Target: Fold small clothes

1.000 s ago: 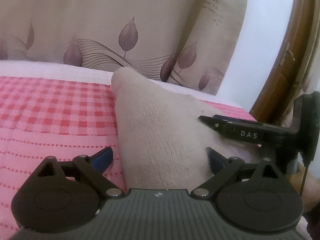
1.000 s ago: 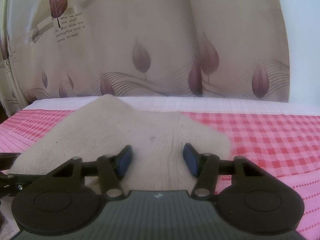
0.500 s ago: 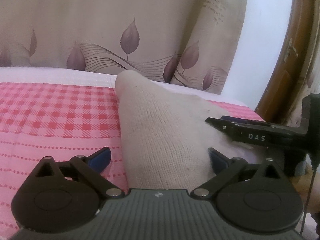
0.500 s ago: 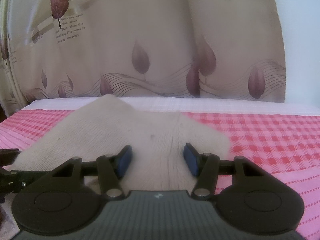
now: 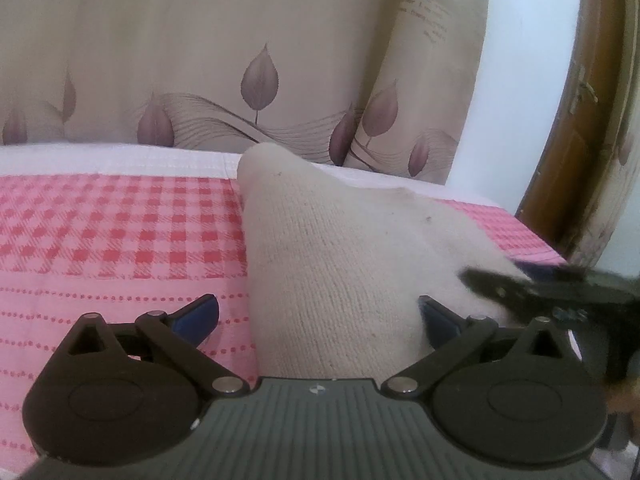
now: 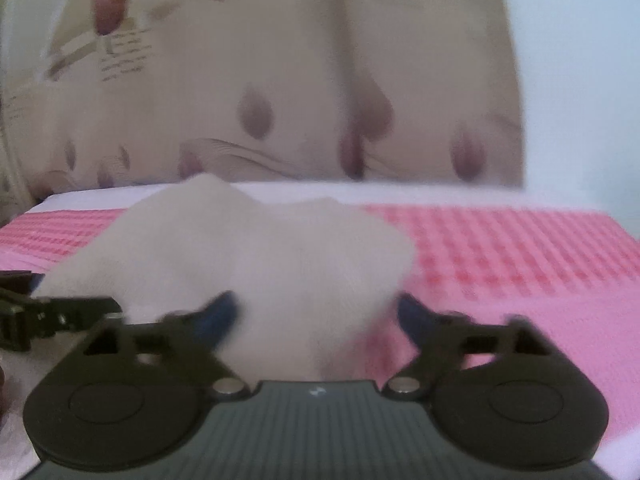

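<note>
The right wrist view is smeared with motion blur, so the knit of the cream garment (image 6: 248, 248) and the leaf print on the curtain (image 6: 280, 92) behind it are hard to make out. In both views the garment's near edge is hidden under the claw body.

The right claw (image 6: 316, 316) has its jaws opening, now spread wide; the garment lies between them, and blur hides whether the blue pads (image 6: 218, 318) still brush it. The left claw (image 5: 316, 314) is spread wide too, with the garment running forward between its fingers, nothing pinched. Its right pad sits just beside the cloth.

The garment lies on the pink checked bed cover (image 5: 100, 232), ahead of both claws.
</note>
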